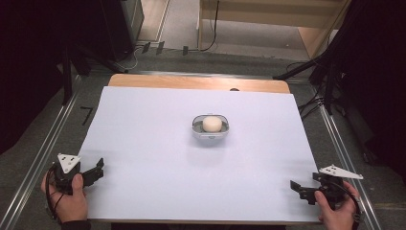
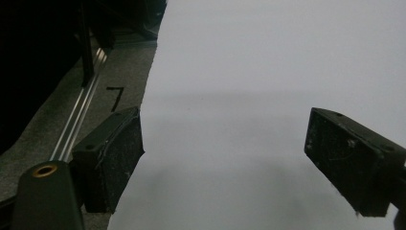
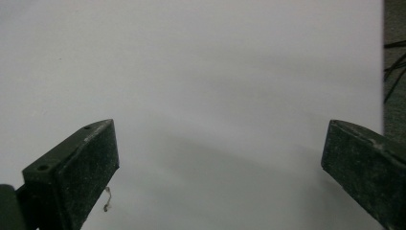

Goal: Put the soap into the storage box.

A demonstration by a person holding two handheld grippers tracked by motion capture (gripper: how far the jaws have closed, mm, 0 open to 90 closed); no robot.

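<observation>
A white sheet [image 1: 158, 143] covers the table, near whose middle sits a small grey tray [image 1: 210, 132] holding a pale round piece [image 1: 211, 123], well apart from the left gripper [image 1: 95, 171] and the right gripper [image 1: 299, 189] at the near corners, both with jaws spread wide and empty.

One legible mark is present: a black figure resembling the numeral "7" [image 1: 86, 115], applied to the grey floor covering [image 1: 28, 143] just beside the left edge of the white table sheet [image 1: 143, 143], at about 9 o'clock from the sheet's centre. The same mark [image 2: 115, 97] appears in the left gripper view, at about 10 o'clock from the frame centre. No other text, label or brand is readable on any surface.
</observation>
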